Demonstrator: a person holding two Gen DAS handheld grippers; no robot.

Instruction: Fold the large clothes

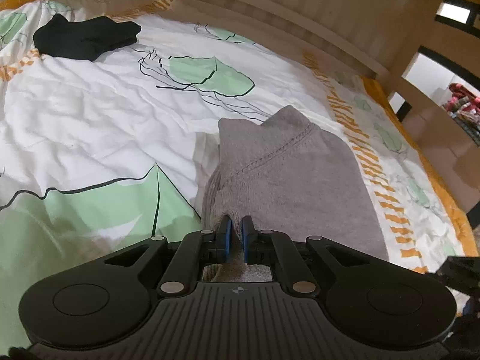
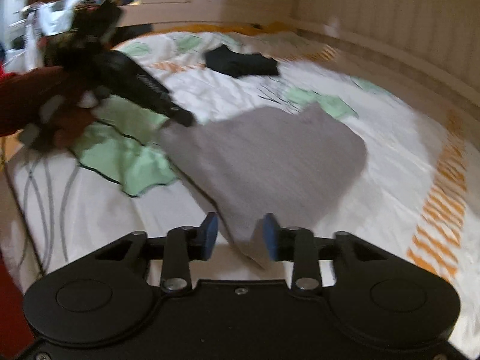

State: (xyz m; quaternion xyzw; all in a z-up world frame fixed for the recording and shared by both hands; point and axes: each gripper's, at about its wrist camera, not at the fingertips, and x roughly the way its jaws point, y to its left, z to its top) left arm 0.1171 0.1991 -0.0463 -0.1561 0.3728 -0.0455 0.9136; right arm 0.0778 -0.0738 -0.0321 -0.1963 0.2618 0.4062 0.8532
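A grey knit sweater (image 1: 288, 180) lies partly folded on the bed, its stitched seam facing up. My left gripper (image 1: 235, 234) is shut on the sweater's near edge, with cloth pinched between the blue pads. In the right wrist view the same sweater (image 2: 270, 156) spreads across the quilt, and the left gripper (image 2: 183, 118) grips its left corner. My right gripper (image 2: 240, 237) is open, its blue pads apart on either side of the sweater's near corner. That view is motion-blurred.
A folded black garment (image 1: 87, 37) lies at the far side of the bed, also in the right wrist view (image 2: 243, 61). The quilt (image 1: 105, 126) is white with green and orange print. A wooden headboard (image 1: 300, 15) runs behind.
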